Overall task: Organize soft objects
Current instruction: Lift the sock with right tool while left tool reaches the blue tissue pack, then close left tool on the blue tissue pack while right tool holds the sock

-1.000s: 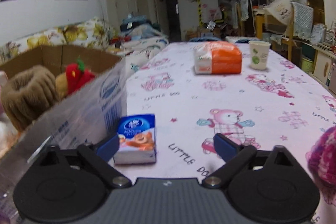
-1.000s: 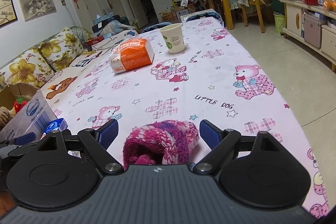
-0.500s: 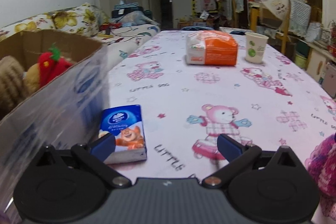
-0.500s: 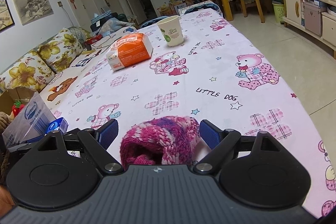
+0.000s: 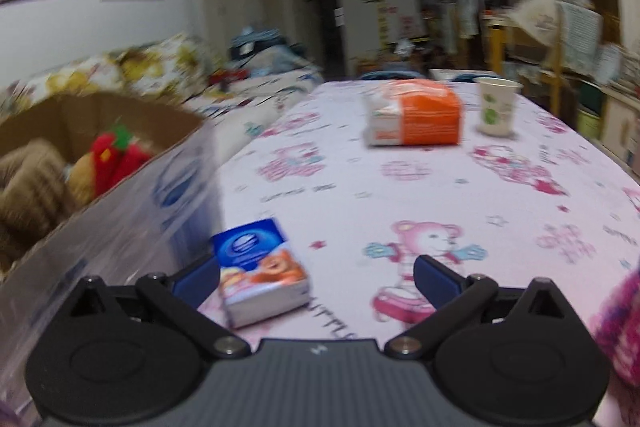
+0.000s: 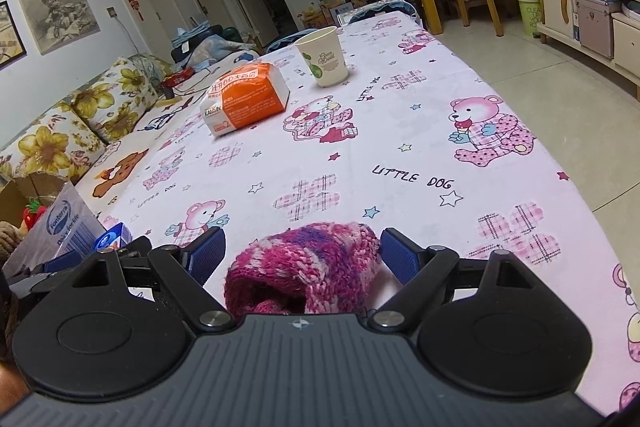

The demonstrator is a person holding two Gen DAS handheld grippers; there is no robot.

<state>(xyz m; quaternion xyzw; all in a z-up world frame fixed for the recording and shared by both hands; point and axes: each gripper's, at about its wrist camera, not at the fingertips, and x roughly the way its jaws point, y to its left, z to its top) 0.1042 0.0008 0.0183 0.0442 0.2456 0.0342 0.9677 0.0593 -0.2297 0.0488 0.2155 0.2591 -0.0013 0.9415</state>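
While both tongs gape, a fuzzy magenta-pink knitted hat lies crumpled.

Left wrist view: whole frame motion-blurred. Tissue pack print unreadable; its near-left corner sits behind the left tool's finger. Cardboard box cut by left edge; contents smeared: brown plush and red toy, shapes unclear. Knit item cut by right edge, only a pink blur. Orange pack text illegible.

Right wrist view: knit item near end hidden behind the right tool's body; type (hat/sock) indeterminate. Box cut at left edge. Tissue pack mostly hidden by the left tool, whose finger gap isn't visible here.
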